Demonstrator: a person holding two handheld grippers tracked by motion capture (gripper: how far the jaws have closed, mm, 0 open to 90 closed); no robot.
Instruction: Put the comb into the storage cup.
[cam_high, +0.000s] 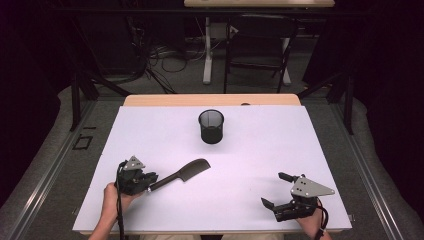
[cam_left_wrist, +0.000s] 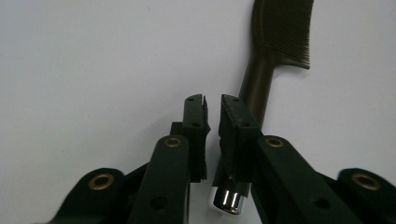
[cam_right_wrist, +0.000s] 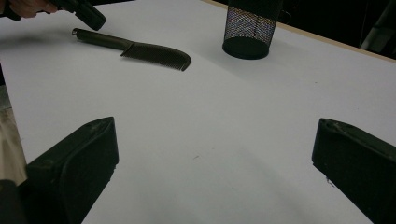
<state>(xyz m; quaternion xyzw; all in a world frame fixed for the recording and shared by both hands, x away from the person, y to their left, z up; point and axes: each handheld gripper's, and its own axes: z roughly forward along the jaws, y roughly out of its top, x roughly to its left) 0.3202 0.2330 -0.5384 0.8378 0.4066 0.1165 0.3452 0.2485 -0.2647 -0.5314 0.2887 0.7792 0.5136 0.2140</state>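
White table (cam_high: 260, 200) with a black mesh cup (cam_high: 211, 126) at centre-back, its inside not visible. Black comb (cam_high: 183, 173) lies flat just in front-left of the cup. Right gripper (cam_high: 280, 190) front-right of the cup, jaws wide apart; left gripper (cam_high: 150, 181) above the comb's handle end, jaws nearly closed, not gripping

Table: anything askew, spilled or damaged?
Nothing stands out. The mesh cup stands upright, and the comb lies flat and looks whole. The left hand-held gripper is nearly closed over the comb's handle; the right hand-held gripper is open, apart from both.
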